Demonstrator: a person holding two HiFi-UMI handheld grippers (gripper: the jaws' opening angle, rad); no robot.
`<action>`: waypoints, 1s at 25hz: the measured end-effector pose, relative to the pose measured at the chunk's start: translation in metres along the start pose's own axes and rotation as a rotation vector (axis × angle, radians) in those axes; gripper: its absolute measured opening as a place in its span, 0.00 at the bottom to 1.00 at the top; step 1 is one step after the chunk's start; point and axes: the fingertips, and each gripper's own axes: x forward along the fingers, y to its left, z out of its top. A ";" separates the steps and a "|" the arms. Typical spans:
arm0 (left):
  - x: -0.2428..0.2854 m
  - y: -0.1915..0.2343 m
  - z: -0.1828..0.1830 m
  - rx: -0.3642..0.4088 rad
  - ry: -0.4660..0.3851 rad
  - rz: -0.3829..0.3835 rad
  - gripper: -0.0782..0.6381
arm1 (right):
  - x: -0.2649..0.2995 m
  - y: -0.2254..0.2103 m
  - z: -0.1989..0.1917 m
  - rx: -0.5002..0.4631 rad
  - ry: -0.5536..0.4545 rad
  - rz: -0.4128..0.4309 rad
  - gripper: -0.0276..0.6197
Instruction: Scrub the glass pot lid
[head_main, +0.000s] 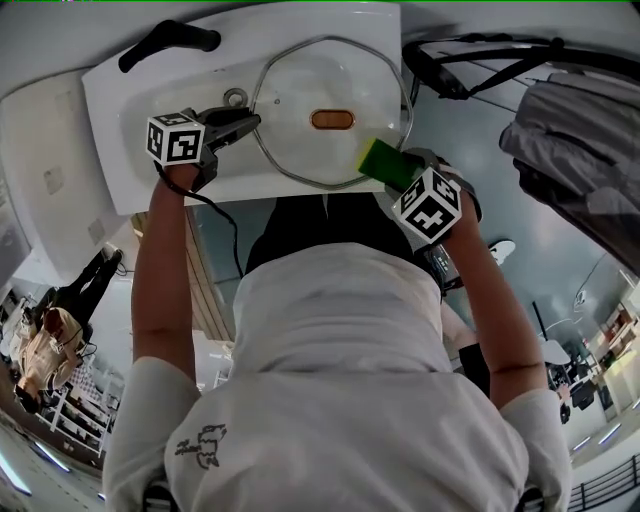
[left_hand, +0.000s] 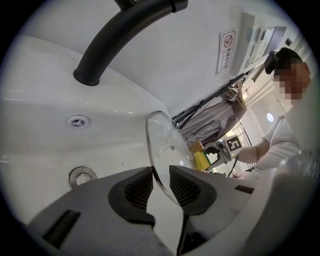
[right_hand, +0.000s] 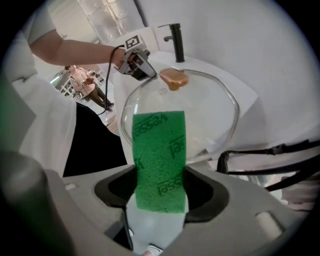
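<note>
Left claw (left_hand: 161, 172): the jaws are drawn in about halfway, with the pads nipped on the rim of the glass pot lid (left_hand: 167, 145). The lid rises edge-on straight ahead of the tips. A black faucet (left_hand: 120, 35) arches beyond the claw, up and to its left.

Right claw (right_hand: 160, 187): the jaws are clamped on a green sponge (right_hand: 159, 155). It stands out well past the tips, and the lid lies just ahead of it.

Hard to make out: the sponge covers the lid's near rim from the right claw's side, so we cannot tell whether it touches the glass. On the left, the rim is lost below the pads.

The lid is clear and round with a thin metal band. It has a brown oval knob (head_main: 332, 120) at its centre and sits over the white sink (head_main: 120, 130), between the two claws.
</note>
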 end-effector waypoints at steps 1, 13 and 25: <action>0.000 0.000 0.000 0.000 0.002 -0.001 0.26 | -0.001 -0.012 -0.010 0.016 0.017 -0.014 0.49; 0.003 -0.002 0.000 -0.028 -0.029 0.000 0.26 | -0.017 -0.023 0.029 -0.155 0.012 -0.043 0.49; 0.002 0.001 0.001 -0.022 -0.013 0.003 0.26 | -0.011 -0.067 0.012 -0.148 0.066 -0.019 0.49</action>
